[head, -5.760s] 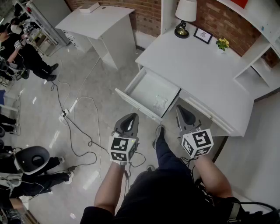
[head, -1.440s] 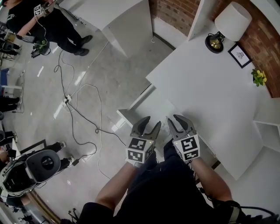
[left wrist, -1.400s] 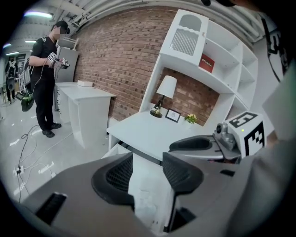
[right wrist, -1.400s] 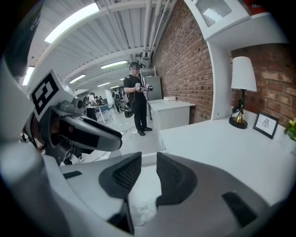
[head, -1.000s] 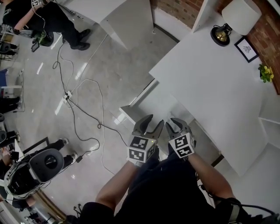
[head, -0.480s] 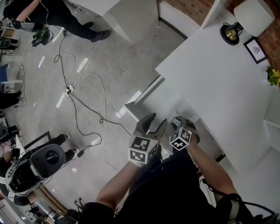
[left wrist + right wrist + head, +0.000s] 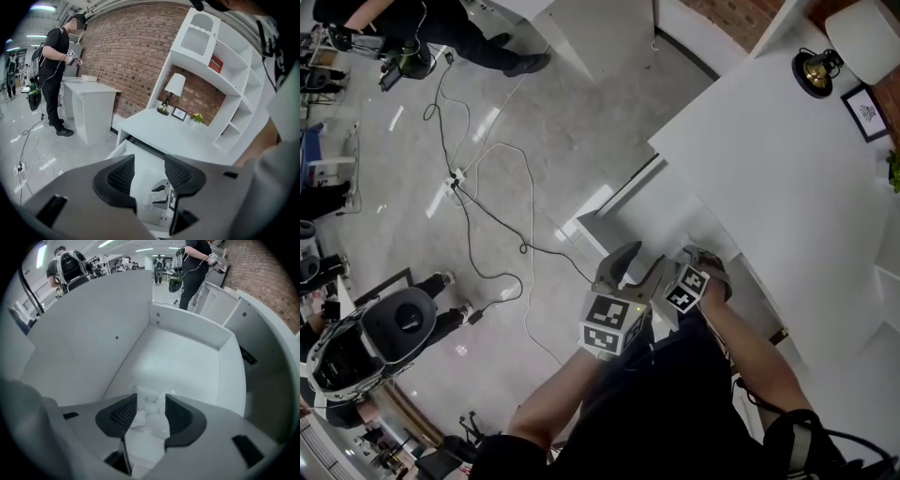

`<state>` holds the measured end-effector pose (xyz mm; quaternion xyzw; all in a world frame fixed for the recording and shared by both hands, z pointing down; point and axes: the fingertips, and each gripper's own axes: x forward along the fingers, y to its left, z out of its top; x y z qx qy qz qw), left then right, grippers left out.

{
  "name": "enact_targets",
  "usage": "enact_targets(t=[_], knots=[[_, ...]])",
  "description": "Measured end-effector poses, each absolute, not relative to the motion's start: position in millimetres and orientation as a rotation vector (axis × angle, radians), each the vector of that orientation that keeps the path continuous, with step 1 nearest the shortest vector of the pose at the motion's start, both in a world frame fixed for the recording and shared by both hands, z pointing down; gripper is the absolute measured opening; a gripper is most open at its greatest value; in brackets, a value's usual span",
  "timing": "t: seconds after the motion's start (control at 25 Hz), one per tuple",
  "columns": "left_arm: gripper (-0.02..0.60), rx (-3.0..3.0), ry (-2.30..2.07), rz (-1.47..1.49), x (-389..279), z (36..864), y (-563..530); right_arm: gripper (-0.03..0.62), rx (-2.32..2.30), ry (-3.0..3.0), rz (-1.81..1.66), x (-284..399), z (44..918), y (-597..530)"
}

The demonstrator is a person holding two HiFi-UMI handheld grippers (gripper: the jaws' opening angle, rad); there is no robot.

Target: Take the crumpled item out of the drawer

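Note:
The white drawer (image 7: 649, 220) stands pulled out of the desk. In the right gripper view, my right gripper (image 7: 151, 409) is down inside the drawer (image 7: 183, 362). Its jaws are opening, and the crumpled white item (image 7: 149, 405) lies on the drawer floor between them, filling most of the gap. In the head view its marker cube (image 7: 686, 289) shows over the drawer's near end. My left gripper (image 7: 637, 267) hovers just left of it, above the drawer's front. It is open with nothing between its fingers (image 7: 123, 176). Below them, the left gripper view shows the right gripper's body inside the drawer.
The white desk top (image 7: 769, 159) carries a lamp (image 7: 855, 37) and a small picture frame (image 7: 865, 98) at its far end. Black cables (image 7: 492, 202) trail over the grey floor to the left. A person (image 7: 58, 70) stands by a white side table (image 7: 89, 101).
My right gripper has tipped down into the drawer, its cube turning and sinking. The left gripper has stayed above the drawer's front. The view has closed in on the drawer.

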<state>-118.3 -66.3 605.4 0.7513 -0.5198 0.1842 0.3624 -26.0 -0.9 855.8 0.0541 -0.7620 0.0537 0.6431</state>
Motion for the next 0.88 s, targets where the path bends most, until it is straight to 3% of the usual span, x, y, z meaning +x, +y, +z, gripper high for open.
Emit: enact_targets(t=[0.88], knots=[[0.199, 1.922, -1.366, 0.479, -119, 606, -48, 0.178, 0.092, -1.689, 0.068, -22, 892, -6]])
